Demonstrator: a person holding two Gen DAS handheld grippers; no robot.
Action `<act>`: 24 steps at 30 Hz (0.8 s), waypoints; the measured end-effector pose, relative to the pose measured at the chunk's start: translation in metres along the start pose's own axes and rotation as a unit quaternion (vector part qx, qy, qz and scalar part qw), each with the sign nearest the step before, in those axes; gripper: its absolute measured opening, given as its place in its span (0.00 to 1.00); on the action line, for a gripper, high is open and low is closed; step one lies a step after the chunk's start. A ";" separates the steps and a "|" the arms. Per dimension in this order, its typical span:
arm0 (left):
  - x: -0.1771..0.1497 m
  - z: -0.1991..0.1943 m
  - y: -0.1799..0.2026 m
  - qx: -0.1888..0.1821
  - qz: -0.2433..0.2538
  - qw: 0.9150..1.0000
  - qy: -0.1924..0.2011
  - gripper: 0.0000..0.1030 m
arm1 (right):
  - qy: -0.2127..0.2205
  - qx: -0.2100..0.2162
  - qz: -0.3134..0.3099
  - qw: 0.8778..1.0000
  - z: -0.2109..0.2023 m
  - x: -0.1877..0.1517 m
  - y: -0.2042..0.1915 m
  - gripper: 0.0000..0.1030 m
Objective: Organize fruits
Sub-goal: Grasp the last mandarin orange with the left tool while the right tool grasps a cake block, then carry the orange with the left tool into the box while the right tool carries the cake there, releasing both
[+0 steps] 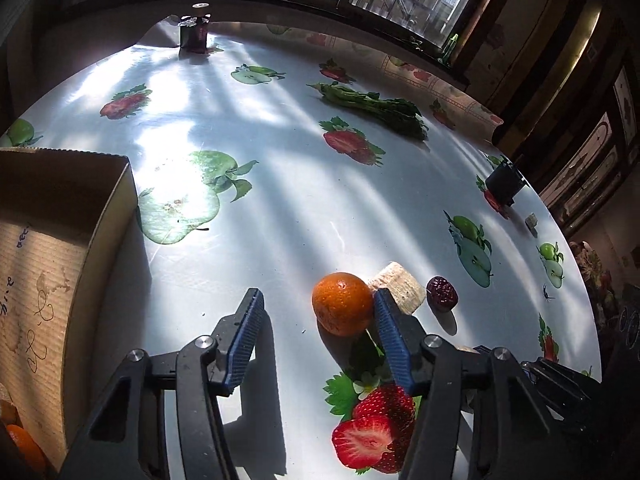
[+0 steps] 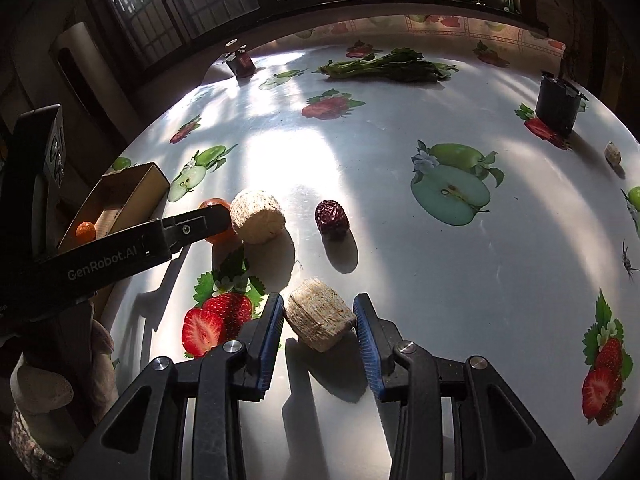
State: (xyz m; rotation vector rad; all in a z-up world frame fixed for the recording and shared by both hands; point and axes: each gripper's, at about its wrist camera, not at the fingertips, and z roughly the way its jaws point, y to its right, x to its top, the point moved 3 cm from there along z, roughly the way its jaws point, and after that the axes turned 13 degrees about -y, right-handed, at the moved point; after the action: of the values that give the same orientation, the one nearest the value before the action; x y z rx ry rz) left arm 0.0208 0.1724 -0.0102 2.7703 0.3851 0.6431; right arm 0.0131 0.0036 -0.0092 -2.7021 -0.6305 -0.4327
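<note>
An orange [image 1: 342,304] lies on the fruit-print table between the fingers of my left gripper [image 1: 316,298]. It rests against the right finger, while the left finger stands well off it, so the gripper is open. In the right wrist view one left finger [image 2: 208,218] partly covers the same orange [image 2: 220,236]. My right gripper [image 2: 319,308] is shut on a pale beige chunk [image 2: 324,322], with a pad on each side. A cardboard box [image 1: 112,208] at the left holds an orange fruit [image 1: 20,444].
A second pale chunk [image 1: 400,286] and a dark red date [image 1: 442,294] lie just right of the orange. Leafy greens [image 2: 392,66], a black cup [image 2: 558,104], a dark jar [image 2: 242,62] and a small pale piece [image 2: 613,154] sit farther back.
</note>
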 end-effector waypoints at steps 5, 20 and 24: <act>0.000 0.003 0.007 0.009 0.024 1.000 0.009 0.54 | 0.006 -0.016 -0.005 1.000 0.001 -0.001 -0.005 0.38; -0.008 0.005 0.022 0.040 0.080 0.996 0.007 0.28 | 0.019 -0.061 -0.038 0.997 0.003 -0.004 -0.019 0.38; -0.010 -0.002 0.016 0.047 0.069 0.996 0.016 0.28 | 0.022 -0.057 -0.040 0.997 0.003 -0.004 -0.020 0.38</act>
State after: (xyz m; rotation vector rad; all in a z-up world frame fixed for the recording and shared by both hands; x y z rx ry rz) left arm 0.0141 0.1548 -0.0075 2.8997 0.2364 0.7190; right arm 0.0007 0.0204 -0.0079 -2.7737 -0.7250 -0.5634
